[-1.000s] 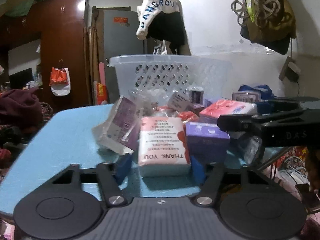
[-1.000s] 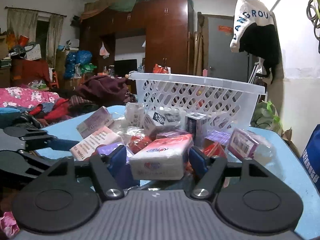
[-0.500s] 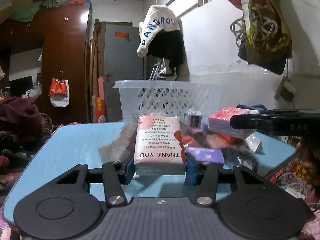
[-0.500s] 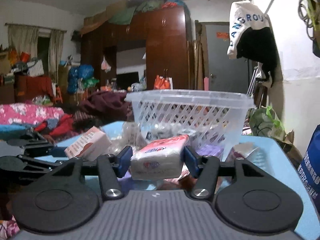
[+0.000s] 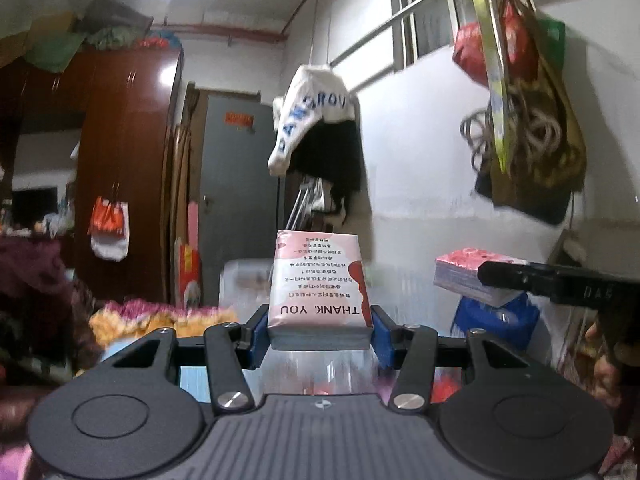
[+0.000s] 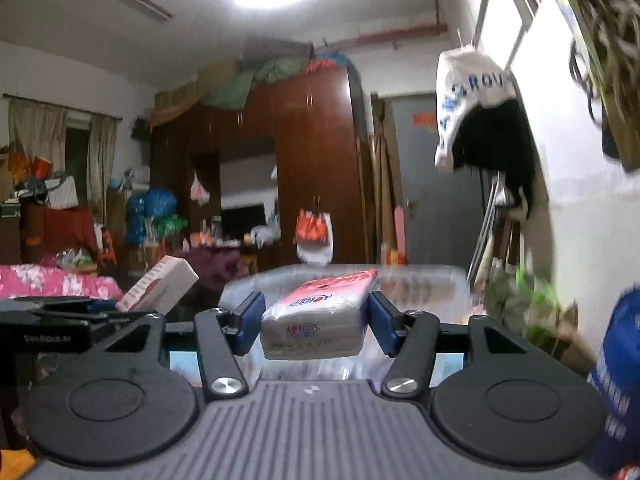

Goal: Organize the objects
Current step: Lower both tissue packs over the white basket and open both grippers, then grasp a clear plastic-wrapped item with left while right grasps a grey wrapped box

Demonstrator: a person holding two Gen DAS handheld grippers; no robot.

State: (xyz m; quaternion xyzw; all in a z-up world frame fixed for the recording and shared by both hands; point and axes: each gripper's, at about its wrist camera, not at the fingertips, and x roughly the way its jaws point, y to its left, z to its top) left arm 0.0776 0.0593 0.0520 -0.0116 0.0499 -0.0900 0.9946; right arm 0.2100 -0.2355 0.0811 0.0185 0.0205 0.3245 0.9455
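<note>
Translucent white plastic laundry basket (image 6: 420, 280) is seen blurred behind both claws, beyond the light blue surface (image 6: 182, 360). A pink-and-white "THANK YOU" tissue pack (image 5: 318, 288) is clamped upright in the left claw (image 5: 319, 338). A smaller red-and-white tissue pack (image 6: 320, 312) is clamped lengthwise in the right claw (image 6: 314, 326), raised near the basket rim.

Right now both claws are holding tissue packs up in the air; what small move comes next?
Probably carry both forward over the white basket and lower. The left claw grips the THANK YOU pack, the right claw the red-and-white pack, both lifted short of its rim.
</note>
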